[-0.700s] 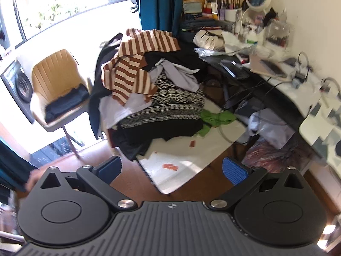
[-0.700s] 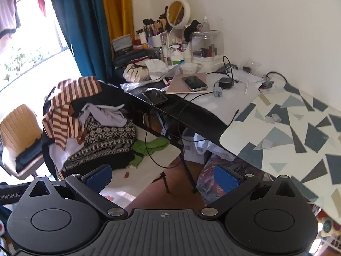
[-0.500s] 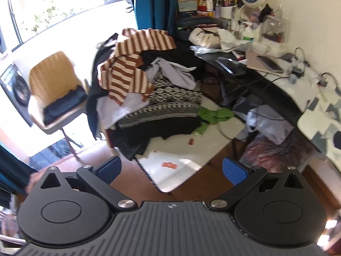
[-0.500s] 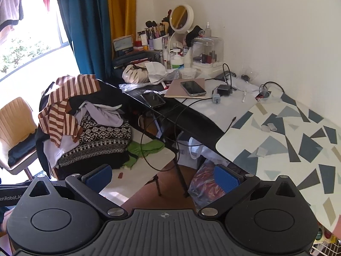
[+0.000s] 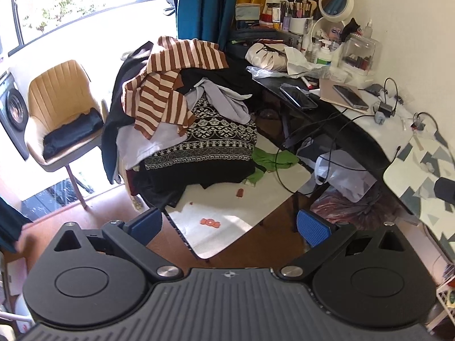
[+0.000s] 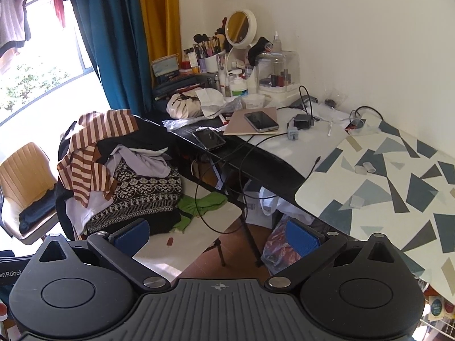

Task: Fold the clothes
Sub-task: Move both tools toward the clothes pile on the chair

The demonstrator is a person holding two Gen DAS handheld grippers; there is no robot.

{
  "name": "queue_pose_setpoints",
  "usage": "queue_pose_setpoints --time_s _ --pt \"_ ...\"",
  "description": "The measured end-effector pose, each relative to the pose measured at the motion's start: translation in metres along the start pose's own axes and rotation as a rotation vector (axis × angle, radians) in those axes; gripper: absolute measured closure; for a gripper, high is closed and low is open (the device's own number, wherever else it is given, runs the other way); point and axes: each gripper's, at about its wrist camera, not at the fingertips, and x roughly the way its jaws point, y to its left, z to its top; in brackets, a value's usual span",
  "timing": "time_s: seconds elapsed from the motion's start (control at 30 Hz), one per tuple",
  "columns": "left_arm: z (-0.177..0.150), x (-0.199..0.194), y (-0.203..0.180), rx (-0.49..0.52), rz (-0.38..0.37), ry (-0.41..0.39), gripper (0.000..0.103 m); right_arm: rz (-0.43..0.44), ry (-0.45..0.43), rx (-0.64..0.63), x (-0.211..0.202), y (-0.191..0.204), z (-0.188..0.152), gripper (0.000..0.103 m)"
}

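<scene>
Left hand-held gripper spread wide with nothing between its blue pads, right hand-held gripper likewise spread and empty, pile of clothes heaped on low white table far ahead, striped brown top uppermost, tan chair to its left, cluttered table to the right.

Ahead of our left gripper and its spread jaws, a heap of clothes sits on a low table. A chair stands left of the heap, a cluttered desk to its right, with phones on the desk.
</scene>
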Motion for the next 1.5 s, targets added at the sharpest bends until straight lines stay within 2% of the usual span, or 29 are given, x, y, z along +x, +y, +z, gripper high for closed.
queue_pose_setpoints --time_s 0.23,0.6,0.77,0.83,0.97,1.07,1.23,1.5 --pt "-0.001 0.004 0.002 0.009 0.011 -0.002 0.000 -0.001 -0.011 -0.011 0.002 0.004 0.000 0.001" --pt "0.006 0.011 0.025 -0.020 0.030 0.011 0.000 0.023 0.045 -0.044 0.016 0.031 0.003 0.001" --pt "0.012 0.017 0.038 -0.014 0.097 -0.001 0.000 0.019 0.045 -0.059 0.024 0.046 0.006 0.001" --pt "0.014 0.020 0.044 -0.032 0.096 0.004 0.000 0.023 0.052 -0.058 0.028 0.051 0.008 0.001" --pt "0.020 0.030 0.055 -0.058 0.091 0.020 0.000 0.041 0.094 -0.039 0.045 0.063 0.014 0.001" --pt "0.025 0.040 0.060 -0.078 0.083 0.033 0.000 0.037 0.077 -0.078 0.056 0.071 0.022 0.001" --pt "0.040 0.062 0.071 -0.077 0.070 0.042 0.000 0.084 0.045 -0.109 0.079 0.084 0.039 0.001" --pt "0.092 0.111 0.099 -0.104 0.066 0.056 0.000 0.160 0.114 -0.064 0.161 0.109 0.073 0.001"
